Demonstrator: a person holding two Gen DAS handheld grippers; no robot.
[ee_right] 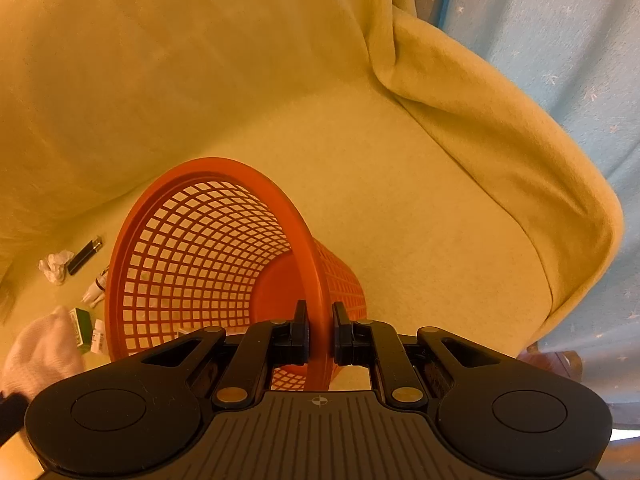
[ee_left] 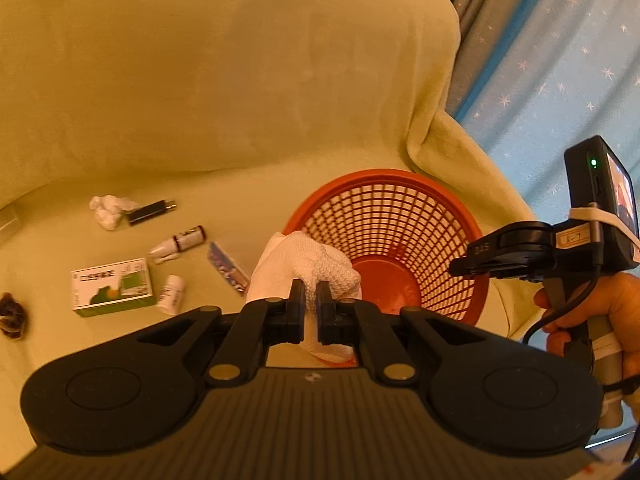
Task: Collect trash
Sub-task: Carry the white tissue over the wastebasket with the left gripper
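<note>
Between the left gripper's [ee_left: 311, 294] clenched jaws sits a crumpled white tissue [ee_left: 304, 264], held just at the near-left rim of the red mesh basket [ee_left: 384, 216]. The right gripper [ee_right: 320, 318] clamps the tilted basket's rim. Boxes and bottles lie left on the yellow-covered sofa [ee_left: 200, 80].

Your left gripper [ee_left: 311, 284] clamps tissue [ee_left: 304, 264]; right gripper [ee_right: 320, 308] pinches basket rim [ee_right: 316, 280], hand [ee_left: 600, 312] on handle.
</note>
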